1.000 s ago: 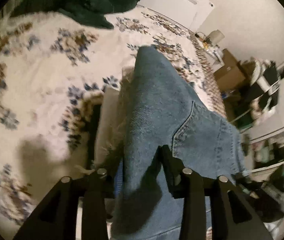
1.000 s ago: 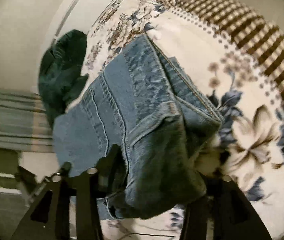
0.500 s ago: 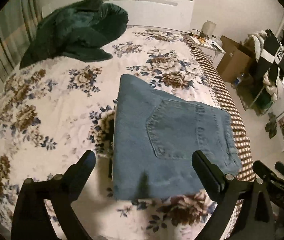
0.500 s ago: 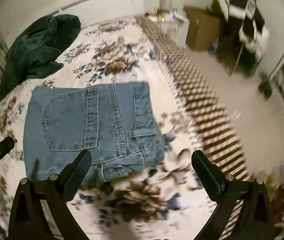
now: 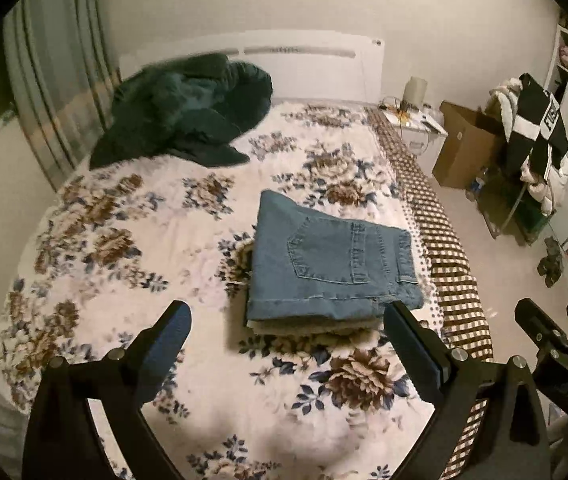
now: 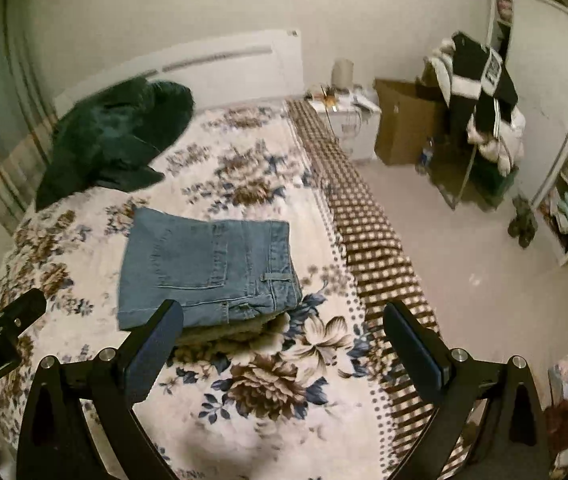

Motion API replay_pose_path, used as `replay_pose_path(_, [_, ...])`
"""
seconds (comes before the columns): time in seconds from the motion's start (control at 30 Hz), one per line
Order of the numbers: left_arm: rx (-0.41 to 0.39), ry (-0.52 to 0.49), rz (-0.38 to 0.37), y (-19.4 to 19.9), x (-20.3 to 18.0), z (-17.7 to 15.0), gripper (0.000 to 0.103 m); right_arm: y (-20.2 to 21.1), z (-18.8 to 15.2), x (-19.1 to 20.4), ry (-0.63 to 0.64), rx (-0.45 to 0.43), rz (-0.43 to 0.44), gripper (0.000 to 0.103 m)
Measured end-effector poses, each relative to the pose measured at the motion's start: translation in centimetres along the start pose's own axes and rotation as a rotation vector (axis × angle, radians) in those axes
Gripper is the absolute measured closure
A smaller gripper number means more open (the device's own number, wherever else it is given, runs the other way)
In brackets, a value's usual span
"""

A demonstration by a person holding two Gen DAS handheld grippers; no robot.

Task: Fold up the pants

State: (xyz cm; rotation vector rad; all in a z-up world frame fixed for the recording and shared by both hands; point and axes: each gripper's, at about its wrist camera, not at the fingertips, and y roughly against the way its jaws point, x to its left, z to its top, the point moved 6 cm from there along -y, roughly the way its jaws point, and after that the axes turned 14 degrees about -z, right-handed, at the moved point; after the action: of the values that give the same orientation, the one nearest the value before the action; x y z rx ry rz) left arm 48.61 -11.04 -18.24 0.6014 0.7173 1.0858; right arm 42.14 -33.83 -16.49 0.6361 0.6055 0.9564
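Looking through the left wrist camera, you had the left gripper point(image 5: 285, 326) held above the bed point(image 5: 132, 248) with its jaws spread wide and nothing between them. The jeans point(image 5: 331, 260) lay folded into a compact rectangle on the floral bedspread, back pocket facing up, resting on a pale folded layer (its edge showed just under the denim on the near side). They sat toward the bed's right side, near the checked border point(image 5: 443, 256). A dark green garment point(image 5: 188, 116) was heaped at the far left, by the white headboard point(image 5: 307, 64). Part of your right gripper point(image 5: 555, 340) showed at the right edge of that view.

From the right wrist camera, your right gripper point(image 6: 282, 324) also hung over the bed, jaws fully apart and holding nothing. The jeans point(image 6: 208, 264) lay ahead of its left finger, clear of both pads. Your left gripper point(image 6: 0, 328) poked in at the left edge. Beyond the bed stood a white nightstand point(image 6: 353, 124), a cardboard box point(image 6: 403, 124) and a rack draped with clothes point(image 6: 483, 92) (black and white mostly).
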Motion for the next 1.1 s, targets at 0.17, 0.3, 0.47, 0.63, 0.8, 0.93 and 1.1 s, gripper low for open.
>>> replay_pose_path(0.17, [-0.049, -0.001, 0.028, 6.1, -2.3, -1.5, 0.004, 8.8, -0.6, -2.4, 0.022, -0.089, 0.056, 0.001])
replay_pose_path(0.3, [-0.075, 0.011, 0.049, 10.7, -3.6, -3.0, 0.004, 14.6, -1.2, -4.1, 0.03, -0.138, 0.089, 0.001])
replay_pose_path(0.47, [-0.118, 0.022, 0.055, 15.1, -4.4, -4.0, 0.004, 20.8, -1.7, -5.7, 0.04, -0.183, 0.118, 0.001])
replay_pose_path(0.63, [-0.128, 0.028, 0.042, 17.8, -4.6, -4.9, 0.004, 25.5, -2.3, -6.3, 0.048, -0.213, 0.121, 0.001])
replay_pose_path(0.8, [-0.141, 0.008, 0.047, 19.2, -4.3, -5.4, 0.004, 28.3, -3.3, -6.0, 0.048, -0.217, 0.125, 0.001])
replay_pose_path(0.93, [-0.159, 0.005, 0.048, 20.1, -3.8, -5.8, 0.0, 28.5, -3.4, -5.3, 0.05, -0.215, 0.113, 0.0])
replay_pose_path(1.1, [-0.164, 0.005, 0.048, 20.6, -3.1, -6.0, 0.0, 28.4, -3.4, -4.8, 0.039, -0.211, 0.093, 0.0])
